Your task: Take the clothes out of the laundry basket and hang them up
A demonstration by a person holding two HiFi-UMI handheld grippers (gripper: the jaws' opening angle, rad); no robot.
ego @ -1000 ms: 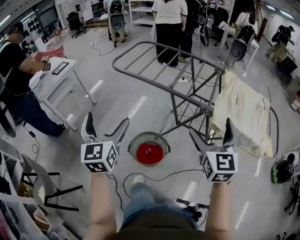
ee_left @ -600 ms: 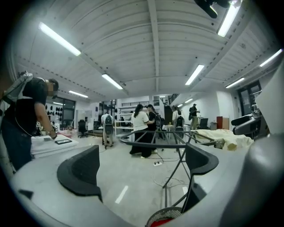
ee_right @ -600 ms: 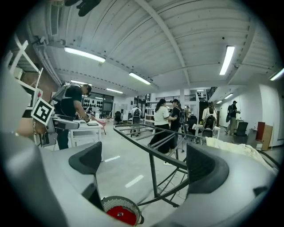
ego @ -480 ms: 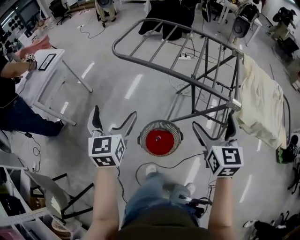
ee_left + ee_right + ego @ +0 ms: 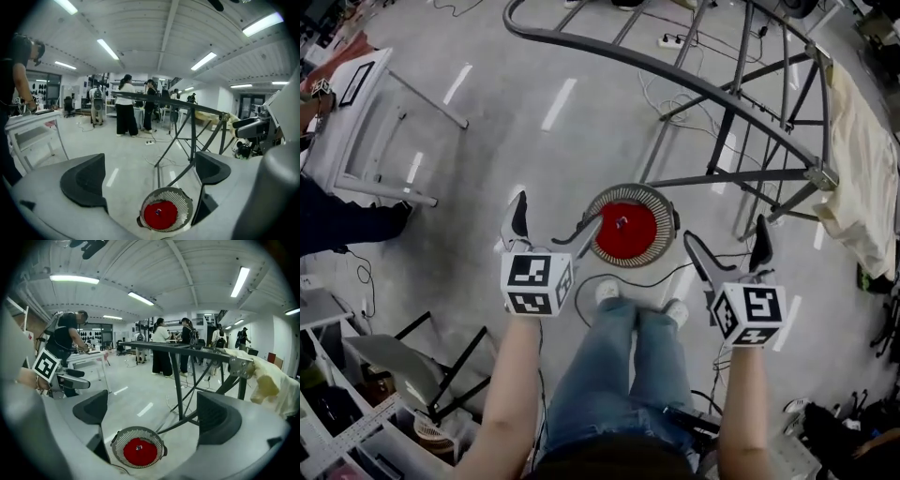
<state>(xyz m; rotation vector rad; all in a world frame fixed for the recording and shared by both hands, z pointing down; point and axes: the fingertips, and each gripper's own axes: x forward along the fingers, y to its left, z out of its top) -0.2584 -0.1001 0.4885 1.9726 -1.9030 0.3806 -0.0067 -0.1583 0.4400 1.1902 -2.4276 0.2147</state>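
A round grey laundry basket stands on the floor just ahead of my feet, with a red garment lying in it. The basket with its red garment also shows low between the jaws in the left gripper view, and the basket in the right gripper view. My left gripper hangs open to the basket's left, its right jaw near the rim. My right gripper is open to the basket's right. A grey metal drying rack stands beyond, a cream cloth draped over its right end.
A white table stands at the left with a person's dark trousers beside it. Black cables trail on the floor near my feet. A folding chair and shelves sit at lower left. Several people stand far off.
My view has tilted further down and come closer to the basket. Both open grippers have come nearer to the basket, one on each side. My legs now show below it.
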